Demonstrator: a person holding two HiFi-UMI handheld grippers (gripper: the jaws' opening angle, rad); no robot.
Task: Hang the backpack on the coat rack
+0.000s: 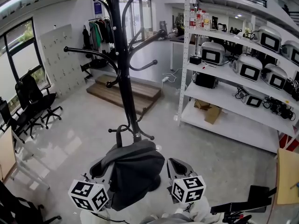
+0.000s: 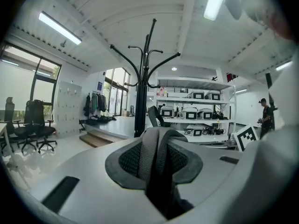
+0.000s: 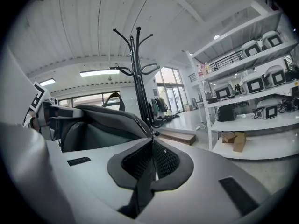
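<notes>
Head view: backpack (image 1: pixel 133 171) held bottom centre, near rack (image 1: pixel 122 69). Left tongs (image 2: pixel 156 164), right tongs (image 3: pixel 148 169) each pinch strap (image 2: pixel 150 146), jaws narrow. Risks: thin strap slips from grip; backpack swings, knocks rack; strap misses hook (image 1: pixel 148 65).

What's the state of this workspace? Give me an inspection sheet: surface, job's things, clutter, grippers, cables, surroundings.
Surface: bare grey floor.
Job's things: dark grey backpack, held up between both grippers in front of the black coat rack; not yet on any hook.
Clutter: cardboard box on the lowest shelf.
Grippers: left gripper shut on a backpack strap; right gripper shut on another, thinner strap.
Cables: white cable on the floor beside the shelving; tangled leads on a shelf.
Surroundings: white shelving loaded with boxy white devices, office chairs, wooden platform, clothes rail.
</notes>
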